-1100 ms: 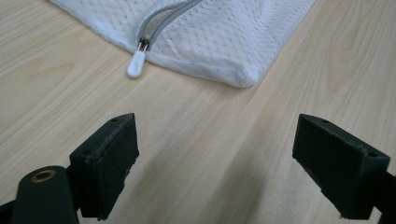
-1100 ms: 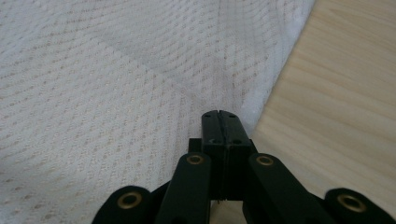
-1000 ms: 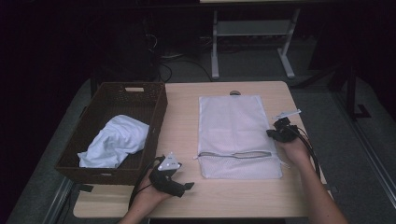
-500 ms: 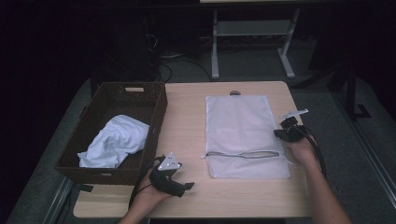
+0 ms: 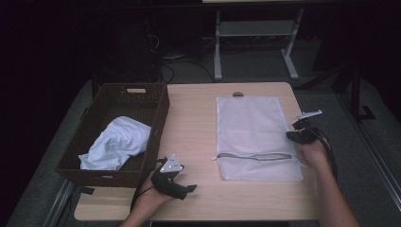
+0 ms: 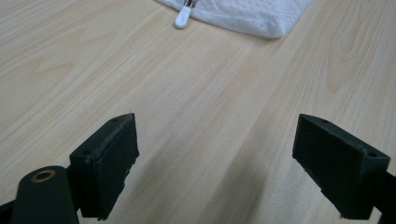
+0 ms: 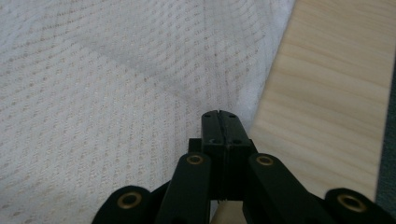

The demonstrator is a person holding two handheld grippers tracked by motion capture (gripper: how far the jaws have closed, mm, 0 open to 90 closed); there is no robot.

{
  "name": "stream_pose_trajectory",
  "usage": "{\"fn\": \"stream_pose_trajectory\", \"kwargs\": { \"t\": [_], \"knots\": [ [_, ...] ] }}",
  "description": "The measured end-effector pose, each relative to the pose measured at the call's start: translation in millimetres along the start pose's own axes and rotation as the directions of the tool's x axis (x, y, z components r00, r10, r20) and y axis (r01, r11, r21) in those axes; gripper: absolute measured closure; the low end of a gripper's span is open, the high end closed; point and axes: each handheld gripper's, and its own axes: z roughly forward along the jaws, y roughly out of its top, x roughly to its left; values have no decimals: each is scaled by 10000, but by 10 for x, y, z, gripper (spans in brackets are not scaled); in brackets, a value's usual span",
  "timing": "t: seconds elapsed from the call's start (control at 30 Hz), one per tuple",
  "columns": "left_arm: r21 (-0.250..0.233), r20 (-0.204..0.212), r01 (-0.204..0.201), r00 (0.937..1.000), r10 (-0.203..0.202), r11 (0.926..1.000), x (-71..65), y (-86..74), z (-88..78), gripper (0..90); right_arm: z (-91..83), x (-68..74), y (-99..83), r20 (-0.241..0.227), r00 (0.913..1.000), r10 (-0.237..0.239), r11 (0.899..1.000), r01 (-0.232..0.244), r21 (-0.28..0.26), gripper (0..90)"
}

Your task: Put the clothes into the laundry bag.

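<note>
One white cloth (image 5: pixel 116 143) in wicker basket (image 5: pixel 158 116), mesh bag (image 5: pixel 253 127) zipped flat

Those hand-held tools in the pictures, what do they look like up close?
Each is a black hand-held tool. The left tool carries a grey three-cornered plate on top and trails a black cable; its two jaws are blocky dark pads on black arms with brass-coloured rivets. The right tool has the same grey plate, black cable and brass-riveted black linkage. Both forearms are bare, with no sleeves in view.
</note>
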Motion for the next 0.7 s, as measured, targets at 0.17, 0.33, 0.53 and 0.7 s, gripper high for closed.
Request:
{"fn": "stream_pose_trajectory", "kwargs": {
  "t": [0.17,0.33,0.53,0.7],
  "knots": [
    [49,18,-19,10000,19,10000,3,-1,3,138,-33,-74,-35,380,9993,-5,9999,0,139,893],
    [29,14,-7,10000,7,10000,2,0,1,138,-68,-155,-81,618,9980,132,9997,-144,191,893],
    [34,20,-14,10000,14,10000,1,1,0,138,-119,-284,-154,865,9952,459,9987,-478,202,893],
    [59,31,-25,10000,25,10000,2,2,3,138,-162,-389,-217,1046,9921,698,9972,-724,210,893]
  ]
}}
